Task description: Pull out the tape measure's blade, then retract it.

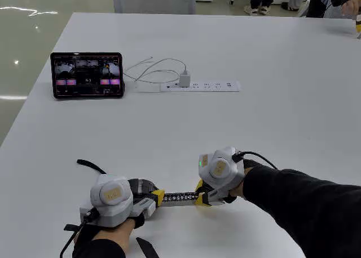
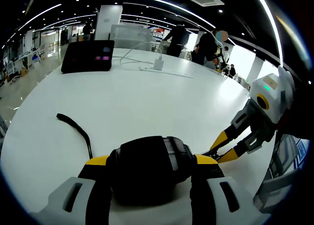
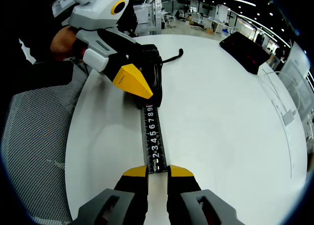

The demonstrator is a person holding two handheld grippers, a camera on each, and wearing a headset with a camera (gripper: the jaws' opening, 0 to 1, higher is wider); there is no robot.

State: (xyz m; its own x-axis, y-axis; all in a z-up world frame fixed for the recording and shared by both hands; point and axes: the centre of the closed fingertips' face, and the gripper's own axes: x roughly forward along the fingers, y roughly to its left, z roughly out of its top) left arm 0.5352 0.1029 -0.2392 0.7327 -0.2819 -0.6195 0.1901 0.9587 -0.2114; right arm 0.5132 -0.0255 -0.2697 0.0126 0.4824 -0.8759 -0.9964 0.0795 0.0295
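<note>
While my left gripper (image 2: 149,161) clamps the black tape measure case (image 2: 147,178) between its yellow-tipped jaws, my right gripper (image 3: 158,172) has its jaws closed together on the free end of the blade (image 3: 153,136).

Head view: both grippers sit low over the near part of the white table (image 1: 254,111). The left one is at the left with the case (image 1: 141,186) in its jaws, and the right one (image 1: 200,198) is just beside it. A short exposed length of blade (image 1: 179,198) spans the gap between them, flat along the tabletop.

Right gripper view: the blade runs straight from my jaws to the mouth of the case (image 3: 149,63), with printed numerals 2 to 9 legible along it.

Left gripper view: the case's black wrist strap (image 2: 76,129) lies loose on the table, left of the case.

Background: a tablet (image 1: 87,74) with a lit screen stands at the far left. Beside it lies a white power strip (image 1: 206,87) carrying a white charger (image 1: 184,78), whose cable (image 1: 152,66) loops on the table.
</note>
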